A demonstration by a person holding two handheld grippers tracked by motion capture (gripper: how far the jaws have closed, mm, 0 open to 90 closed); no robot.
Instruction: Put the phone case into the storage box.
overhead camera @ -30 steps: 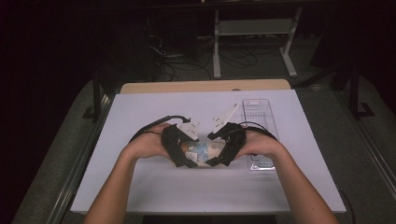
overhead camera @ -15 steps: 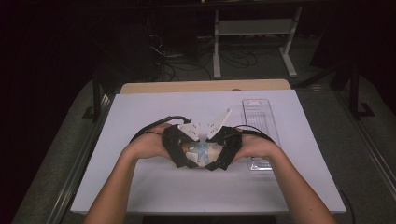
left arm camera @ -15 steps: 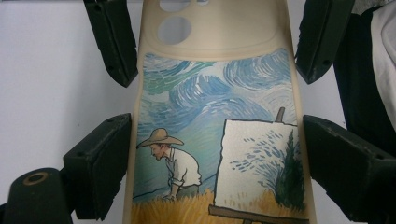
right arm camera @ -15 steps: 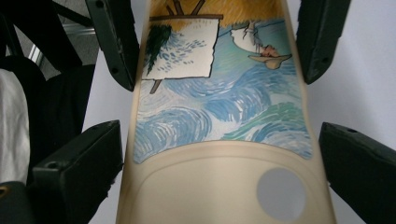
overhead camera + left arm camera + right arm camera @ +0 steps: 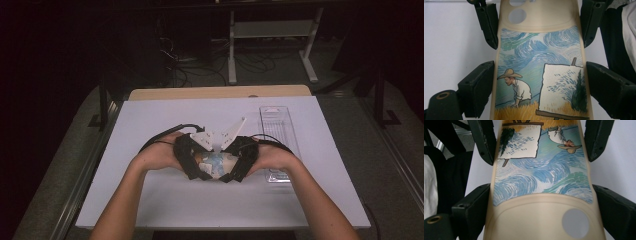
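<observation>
A cream phone case (image 5: 215, 162) printed with a painter in a straw hat, an easel and a swirling blue sky is held over the middle of the white table. My left gripper (image 5: 192, 162) grips its picture end, and both pads press the case's long edges in the left gripper view (image 5: 540, 82). My right gripper (image 5: 240, 162) holds the camera-hole end the same way (image 5: 541, 202). The two grippers face each other, close together. The case (image 5: 541, 175) looks slightly bowed between them.
A clear plastic tray (image 5: 277, 130) lies on the right side of the white table sheet (image 5: 150, 200), just beyond the right hand. A wooden strip (image 5: 220, 92) runs along the far edge. Cables and a white desk frame (image 5: 270, 30) stand on the dark floor behind.
Both grippers stay shut on the case at the same spot. The right hand has shifted only slightly.
</observation>
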